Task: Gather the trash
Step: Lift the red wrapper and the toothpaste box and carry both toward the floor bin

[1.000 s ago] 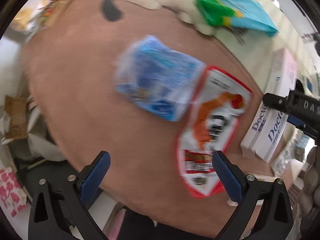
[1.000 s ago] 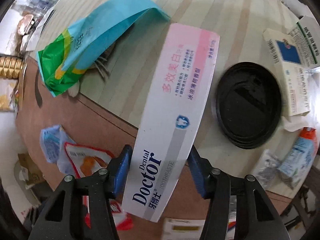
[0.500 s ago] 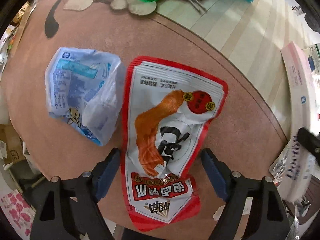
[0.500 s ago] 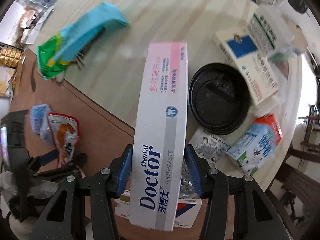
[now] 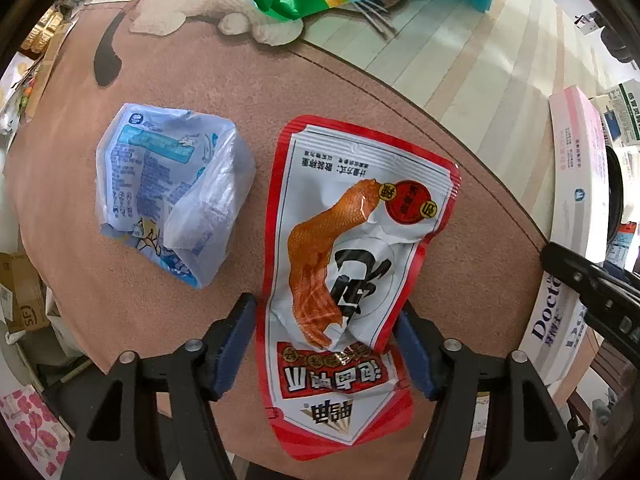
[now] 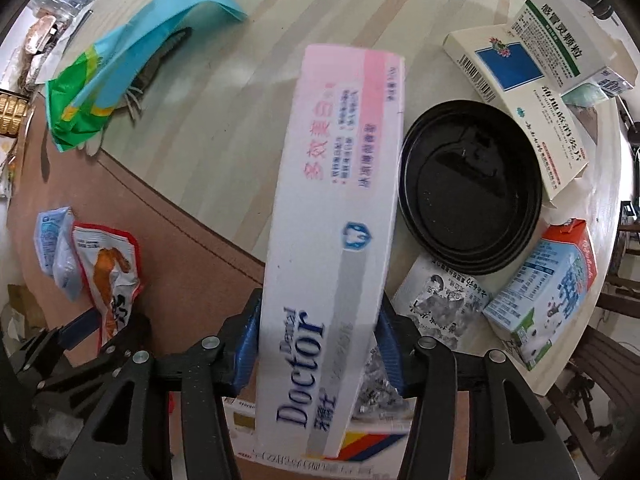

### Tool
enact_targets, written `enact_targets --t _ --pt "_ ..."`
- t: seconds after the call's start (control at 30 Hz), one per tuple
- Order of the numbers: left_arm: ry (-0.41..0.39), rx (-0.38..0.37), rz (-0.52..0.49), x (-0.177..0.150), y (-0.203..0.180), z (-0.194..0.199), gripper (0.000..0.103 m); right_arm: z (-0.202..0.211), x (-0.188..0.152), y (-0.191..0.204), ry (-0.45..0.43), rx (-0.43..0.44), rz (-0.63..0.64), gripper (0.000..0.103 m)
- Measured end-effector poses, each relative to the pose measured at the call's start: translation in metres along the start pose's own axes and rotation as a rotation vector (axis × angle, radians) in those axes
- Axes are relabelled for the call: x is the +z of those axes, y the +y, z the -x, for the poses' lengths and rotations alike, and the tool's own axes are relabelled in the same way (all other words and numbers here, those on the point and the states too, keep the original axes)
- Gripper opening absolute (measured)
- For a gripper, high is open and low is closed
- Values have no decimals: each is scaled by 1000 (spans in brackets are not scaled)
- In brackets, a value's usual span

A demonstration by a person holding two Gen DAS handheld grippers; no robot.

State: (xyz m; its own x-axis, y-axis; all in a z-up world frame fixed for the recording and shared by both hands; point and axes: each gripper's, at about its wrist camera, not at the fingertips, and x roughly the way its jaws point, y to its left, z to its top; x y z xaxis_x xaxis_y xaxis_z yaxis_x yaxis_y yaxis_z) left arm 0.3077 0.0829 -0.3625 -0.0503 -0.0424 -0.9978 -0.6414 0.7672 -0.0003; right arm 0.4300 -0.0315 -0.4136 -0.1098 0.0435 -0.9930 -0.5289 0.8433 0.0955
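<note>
Two grippers work over the table. The left gripper, jaws just closing, straddles a crinkled red-and-white snack packet near the table's edge, its blue pads at the packet's sides. One blue wrapper lies just beside the packet. The right gripper is clamped on a long white-and-pink toothpaste box.

A round table fills both views, its cloth printed with pale wood stripes and a brown band carrying a cartoon animal's white paws. Daylight falls evenly on it. A dark wooden chair stands at its right edge. Past the left edge, cardboard boxes sit on the floor beside a pink flowered sheet.
</note>
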Motion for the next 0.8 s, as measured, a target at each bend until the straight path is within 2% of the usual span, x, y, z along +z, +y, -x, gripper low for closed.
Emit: enact_targets --t 0.2,0.3,0.33,0.5,0.7,0.73,0.77,0.8 --pt "-11 -2 11 -8 -6 -8 62 -9 2 12 -8 -16 -1 53" --pt "-8 -30 24 -14 0 -9 62 -1 -12 11 -15 16 -4 51" --pt "-7 -46 34 -18 3 -8 62 4 -16 -1 -20 27 3 51" --pt "-21 -111 73 -34 20 3 62 20 -30 0 -39 85 20 50" --pt "-59 -140 116 -46 45 16 62 31 -40 3 -69 124 26 50" --pt "-66 -139 120 -48 48 17 62 34 -41 3 -74 128 27 50" --pt "-121 -11 151 -49 51 17 62 36 -43 3 -81 128 29 50" --pt "-126 -17 158 -50 54 17 62 38 -45 5 -91 129 27 50"
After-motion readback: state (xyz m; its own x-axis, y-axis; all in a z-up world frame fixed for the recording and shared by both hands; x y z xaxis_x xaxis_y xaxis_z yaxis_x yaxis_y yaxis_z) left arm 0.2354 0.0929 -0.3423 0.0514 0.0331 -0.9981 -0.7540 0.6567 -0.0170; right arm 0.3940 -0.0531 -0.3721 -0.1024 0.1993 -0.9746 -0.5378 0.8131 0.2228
